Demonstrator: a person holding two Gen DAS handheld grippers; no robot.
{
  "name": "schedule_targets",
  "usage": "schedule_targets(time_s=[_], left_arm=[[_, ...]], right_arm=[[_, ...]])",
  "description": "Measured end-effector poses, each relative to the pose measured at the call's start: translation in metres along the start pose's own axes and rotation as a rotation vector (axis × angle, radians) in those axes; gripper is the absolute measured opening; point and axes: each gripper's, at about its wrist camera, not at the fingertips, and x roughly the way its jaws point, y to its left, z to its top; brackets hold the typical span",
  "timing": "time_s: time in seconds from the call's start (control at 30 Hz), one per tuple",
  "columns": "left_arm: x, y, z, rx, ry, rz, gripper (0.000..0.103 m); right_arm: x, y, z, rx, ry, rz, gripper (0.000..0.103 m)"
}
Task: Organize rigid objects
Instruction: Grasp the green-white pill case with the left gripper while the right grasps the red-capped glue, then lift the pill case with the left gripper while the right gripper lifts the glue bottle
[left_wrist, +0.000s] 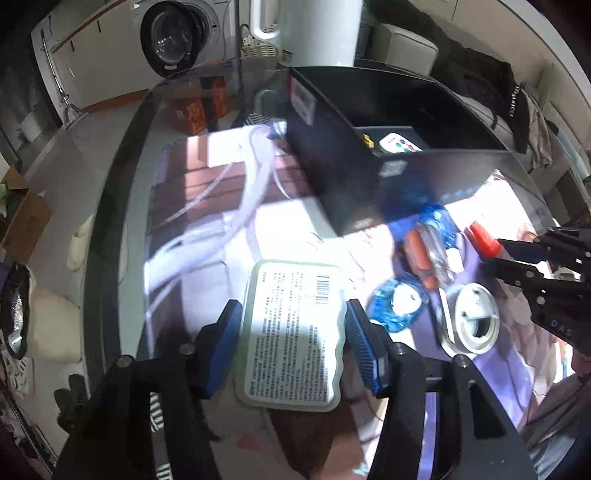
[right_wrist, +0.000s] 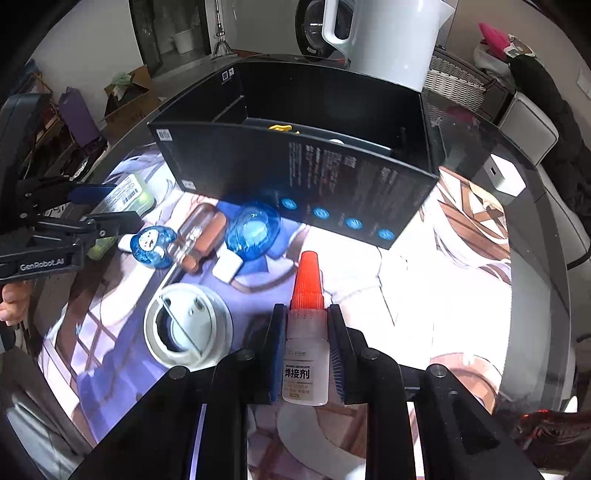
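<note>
A pale green flat case (left_wrist: 291, 332) with a printed label lies on the picture mat. My left gripper (left_wrist: 293, 332) straddles it, with a blue pad against each long side. The same gripper (right_wrist: 110, 206) shows at the left of the right wrist view, around the case (right_wrist: 127, 194). A small adhesive bottle (right_wrist: 306, 354) with a red cap stands pinched between the pads of my right gripper (right_wrist: 306, 310). Its red cap (left_wrist: 482, 236) pokes out of that gripper (left_wrist: 495, 253) at the right of the left wrist view. An open black box (right_wrist: 295, 177) stands behind, with a remote (left_wrist: 399, 144) inside.
Two blue round trinkets (right_wrist: 253, 232) (right_wrist: 151, 245), a clear and orange tube (right_wrist: 199, 236) and a white round lid (right_wrist: 186, 325) lie between the grippers. A white cube (right_wrist: 504, 179) sits at the right, a white kettle (right_wrist: 391, 37) behind the box. The glass table's rim curves close by.
</note>
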Motion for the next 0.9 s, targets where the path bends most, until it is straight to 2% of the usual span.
schedule_targets(time_s=[0.07,0.2,0.3,0.4,0.47,0.73,0.9], left_arm=[[-0.003,-0.005,-0.005,-0.006,0.002,-0.010,0.056],[-0.005,-0.007,-0.009,0.020,-0.016,0.047,0.056],[-0.003,-0.002,-0.009,0.022,-0.012,0.041,0.059],[-0.002,-0.006,-0.010,0.042,-0.019,0.067,0.061],[-0.002,-0.005,-0.009,0.034,-0.013,0.055,0.054],[-0.002,-0.006,-0.008,0.036,-0.013,0.057,0.054],[-0.012,-0.008,-0.005,0.035,-0.051,0.055,0.054]], right_arm=[[-0.001,-0.004,-0.006,0.000,0.001,-0.002,0.022],[-0.004,-0.008,-0.016,-0.014,0.003,-0.011,0.022],[-0.005,-0.013,-0.021,-0.010,0.007,0.002,0.022],[-0.006,-0.016,-0.024,-0.009,0.009,0.014,0.025],[-0.006,-0.016,-0.026,-0.018,0.012,0.011,0.025],[-0.008,-0.007,-0.026,-0.055,0.009,-0.020,0.024],[-0.013,-0.009,-0.023,-0.043,-0.011,-0.017,0.022]])
